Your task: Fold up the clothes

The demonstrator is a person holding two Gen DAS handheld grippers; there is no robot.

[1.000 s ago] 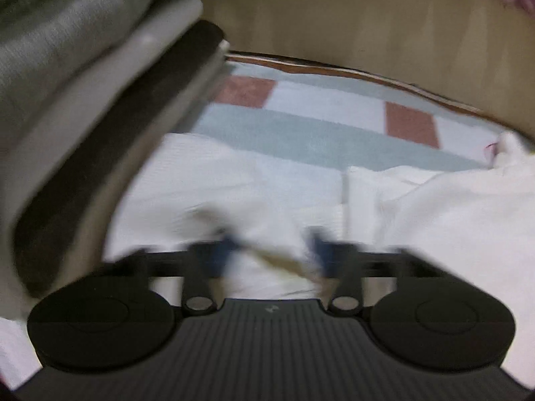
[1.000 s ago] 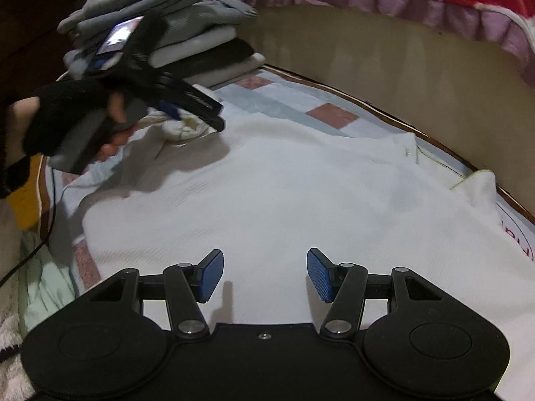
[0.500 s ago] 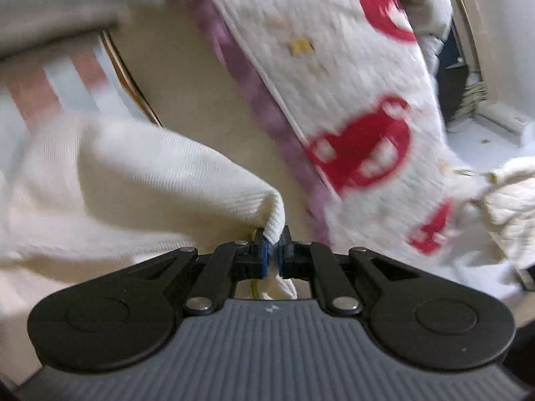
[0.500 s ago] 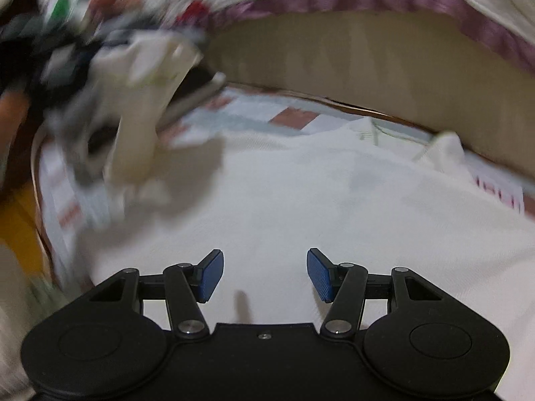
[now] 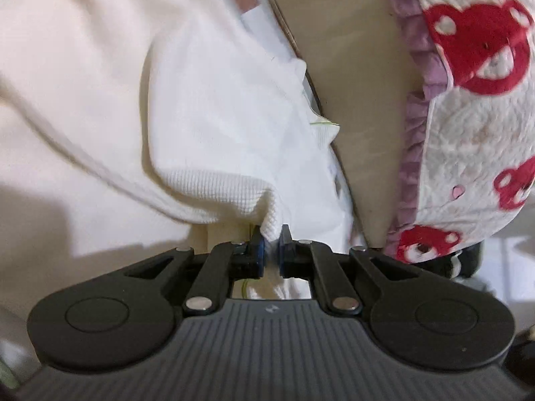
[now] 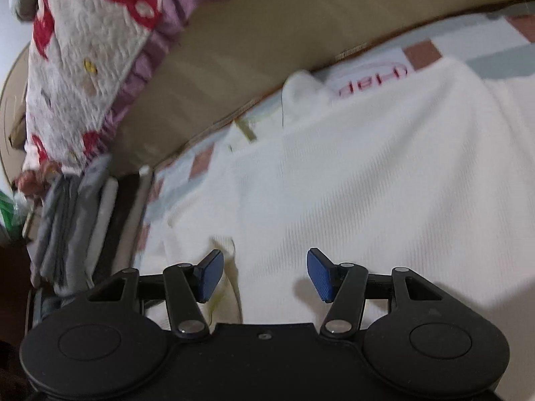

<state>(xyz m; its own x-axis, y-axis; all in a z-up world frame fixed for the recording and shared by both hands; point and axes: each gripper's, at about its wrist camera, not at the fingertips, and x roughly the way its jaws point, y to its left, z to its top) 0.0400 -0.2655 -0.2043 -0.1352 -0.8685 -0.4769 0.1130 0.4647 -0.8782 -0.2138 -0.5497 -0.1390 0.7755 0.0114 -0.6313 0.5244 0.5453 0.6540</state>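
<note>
Pinching a ribbed edge of the white garment (image 5: pixel 187 107), the left gripper (image 5: pixel 271 245) is holding cloth that is draping away up-left. Hovering wide open and empty, the right gripper (image 6: pixel 264 274) is facing the garment body (image 6: pixel 384 180) spreading ahead-right.

Beyond my right claw (image 6: pixel 264 274), red mirrored letters, seemingly "Hap", sit ringed on the checked mat (image 6: pixel 371 82).
</note>
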